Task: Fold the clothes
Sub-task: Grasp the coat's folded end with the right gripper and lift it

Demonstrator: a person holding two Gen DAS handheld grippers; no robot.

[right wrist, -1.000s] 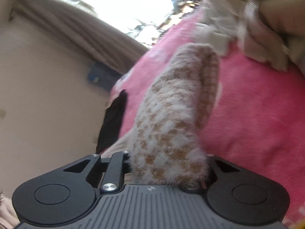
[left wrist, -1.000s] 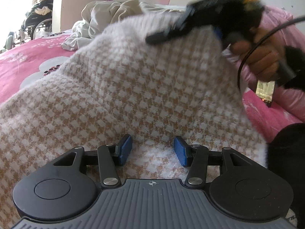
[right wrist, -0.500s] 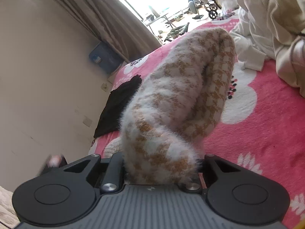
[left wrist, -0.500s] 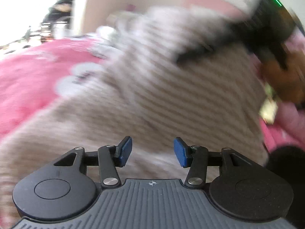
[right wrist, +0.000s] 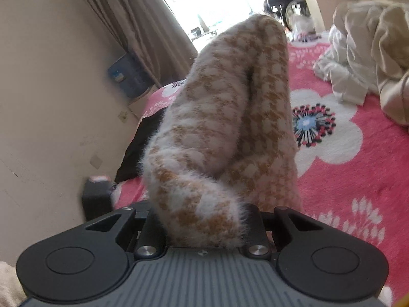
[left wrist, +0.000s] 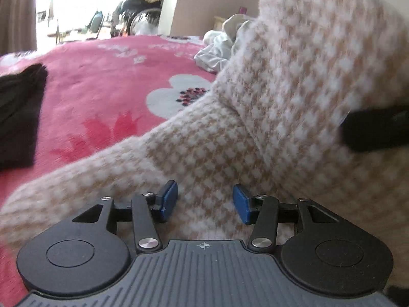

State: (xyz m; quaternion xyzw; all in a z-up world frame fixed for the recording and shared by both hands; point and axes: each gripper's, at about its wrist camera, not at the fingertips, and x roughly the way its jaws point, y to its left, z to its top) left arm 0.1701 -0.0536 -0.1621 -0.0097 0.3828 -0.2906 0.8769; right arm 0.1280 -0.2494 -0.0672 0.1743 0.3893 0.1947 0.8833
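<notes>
So I've got the fuzzy houndstooth sweater (left wrist: 294,97) up off the pink flowered bedspread (left wrist: 107,81), and it's draped in front of both cameras. My right gripper (right wrist: 204,220) is clamped on a bunched fold of it; the knit fills the whole gap and rises in a tall hump above the bedspread. My left gripper (left wrist: 205,202) sits with its blue pads (left wrist: 168,199) parted, sweater spread right behind them, and nothing's actually pinched there. Beyond the sweater, a cream pile of clothes (right wrist: 370,56) sits farther up the bedspread. A black garment (left wrist: 18,117) lies on it toward the wall side.
</notes>
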